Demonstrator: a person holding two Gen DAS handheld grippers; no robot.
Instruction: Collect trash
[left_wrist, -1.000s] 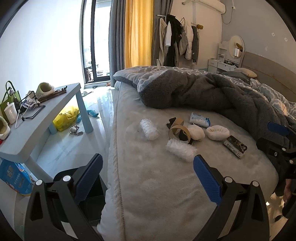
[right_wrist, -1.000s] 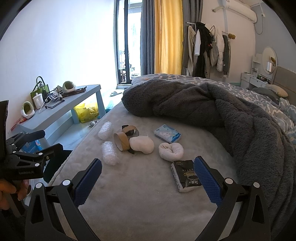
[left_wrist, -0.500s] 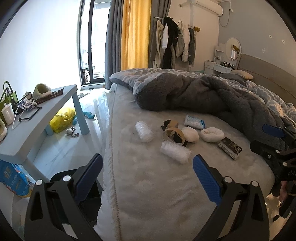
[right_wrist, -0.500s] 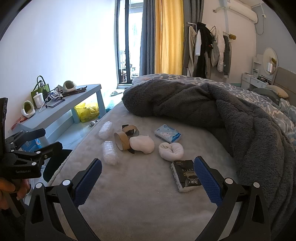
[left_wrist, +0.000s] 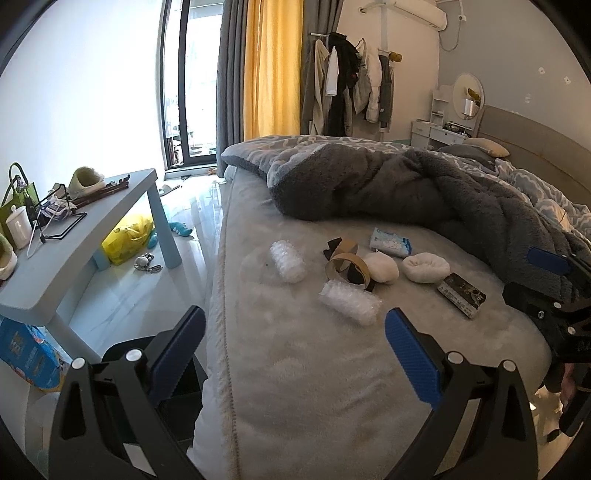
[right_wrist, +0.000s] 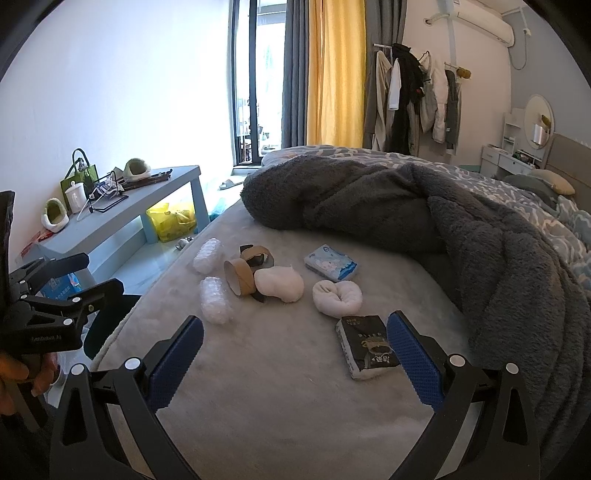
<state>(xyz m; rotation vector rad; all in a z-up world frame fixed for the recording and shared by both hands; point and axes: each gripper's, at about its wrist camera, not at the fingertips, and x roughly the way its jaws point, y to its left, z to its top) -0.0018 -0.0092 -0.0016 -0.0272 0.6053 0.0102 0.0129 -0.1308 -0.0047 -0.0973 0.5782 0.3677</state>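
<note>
On the bed (right_wrist: 280, 398), the black packet (right_wrist: 365, 346) lies lengthwise just ahead of the right gripper (right_wrist: 295, 360), nearer than the left gripper (left_wrist: 293, 354); both jaws wide, empty.

grey blanket (right_wrist: 388, 206), yellow curtain (right_wrist: 334, 74), pale blue table (left_wrist: 66, 251), blue-padded tool (right_wrist: 295, 363), black-wrapped packet (right_wrist: 365, 345).
</note>
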